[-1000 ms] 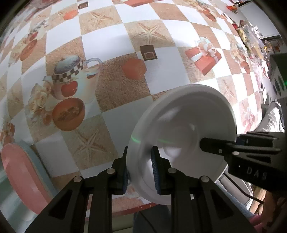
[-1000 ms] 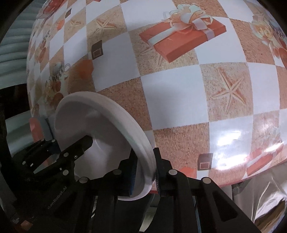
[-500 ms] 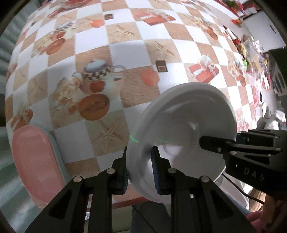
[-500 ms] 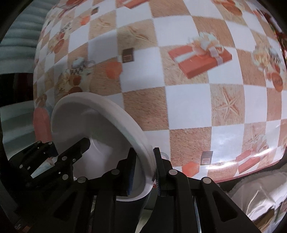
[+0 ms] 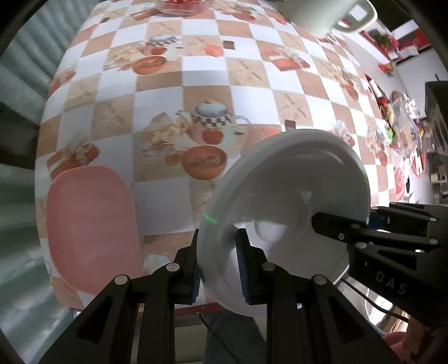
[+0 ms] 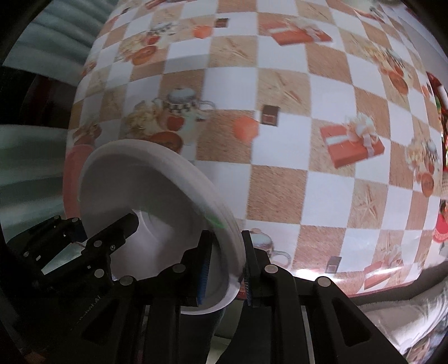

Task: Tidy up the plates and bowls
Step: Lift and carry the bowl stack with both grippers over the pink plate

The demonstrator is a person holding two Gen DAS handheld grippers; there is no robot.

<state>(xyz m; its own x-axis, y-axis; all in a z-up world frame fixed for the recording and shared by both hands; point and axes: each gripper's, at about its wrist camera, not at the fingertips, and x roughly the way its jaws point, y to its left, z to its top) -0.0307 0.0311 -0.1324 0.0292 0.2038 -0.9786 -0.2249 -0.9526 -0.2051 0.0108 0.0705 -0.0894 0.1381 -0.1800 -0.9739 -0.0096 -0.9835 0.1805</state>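
Observation:
Both grippers hold one white plate [image 5: 291, 196] by opposite rims, tilted on edge above the near edge of the table. My left gripper [image 5: 218, 263] is shut on its near rim. My right gripper [image 6: 224, 266] is shut on the other rim; it shows in the left wrist view [image 5: 361, 226] at the right. The plate also shows in the right wrist view [image 6: 156, 190], with my left gripper [image 6: 92, 240] beyond it. A pink plate [image 5: 92, 229] lies on the table at the left.
The table wears a checkered cloth [image 5: 212, 92] printed with teapots and gifts. A white jug [image 5: 322, 14] and a glass bowl [image 5: 179, 5] stand at the far edge. Clutter lies along the right side [image 5: 400, 117]. The table's front edge [image 5: 179, 308] is just below the plate.
Both grippers have pulled back and up with the white plate, so more of the table shows. The pink plate has come further into the left wrist view.

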